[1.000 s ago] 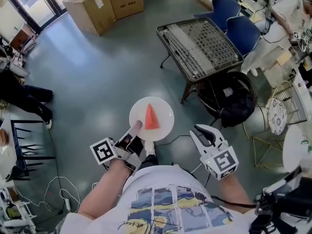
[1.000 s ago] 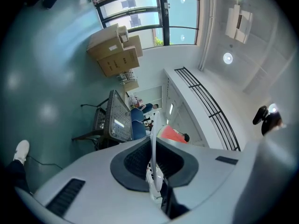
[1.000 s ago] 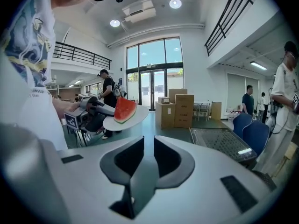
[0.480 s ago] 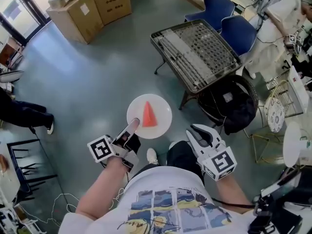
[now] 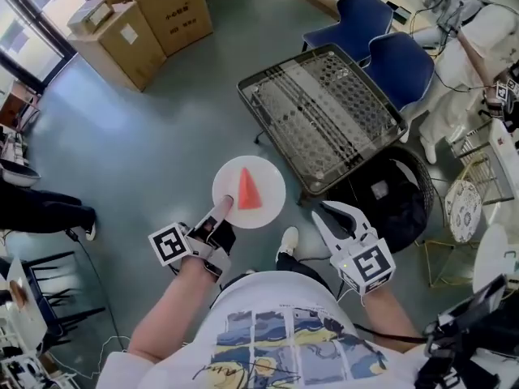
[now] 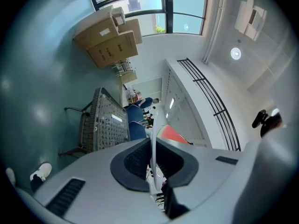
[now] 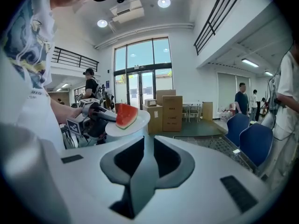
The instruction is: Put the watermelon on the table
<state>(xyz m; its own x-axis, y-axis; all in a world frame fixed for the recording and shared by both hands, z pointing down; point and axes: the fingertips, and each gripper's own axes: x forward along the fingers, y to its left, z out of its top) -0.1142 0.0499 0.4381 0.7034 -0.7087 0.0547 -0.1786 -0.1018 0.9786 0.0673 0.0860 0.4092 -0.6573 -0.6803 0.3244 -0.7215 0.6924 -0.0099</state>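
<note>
A red wedge of watermelon (image 5: pixel 248 188) lies on a white plate (image 5: pixel 272 193). My left gripper (image 5: pixel 223 209) is shut on the plate's near rim and holds it level above the floor. In the left gripper view the plate (image 6: pixel 153 146) is a thin white edge between the pads, with the watermelon (image 6: pixel 174 134) behind it. My right gripper (image 5: pixel 334 214) hangs to the right of the plate, shut and empty. Its own view shows the watermelon (image 7: pixel 126 115) on the plate (image 7: pixel 139 120) at left. The metal mesh table (image 5: pixel 324 112) stands just beyond the plate, to the right.
Two blue chairs (image 5: pixel 389 47) stand behind the table. A black bag in a wire basket (image 5: pixel 381 193) sits below its near corner. Cardboard boxes (image 5: pixel 142 19) stand at the far left. People stand at the right edge, and cables lie on the floor at the lower left.
The person has walked forward: the mesh table has come nearer, now close beside the plate. Both grippers travelled along, and the left one keeps its hold on the plate.
</note>
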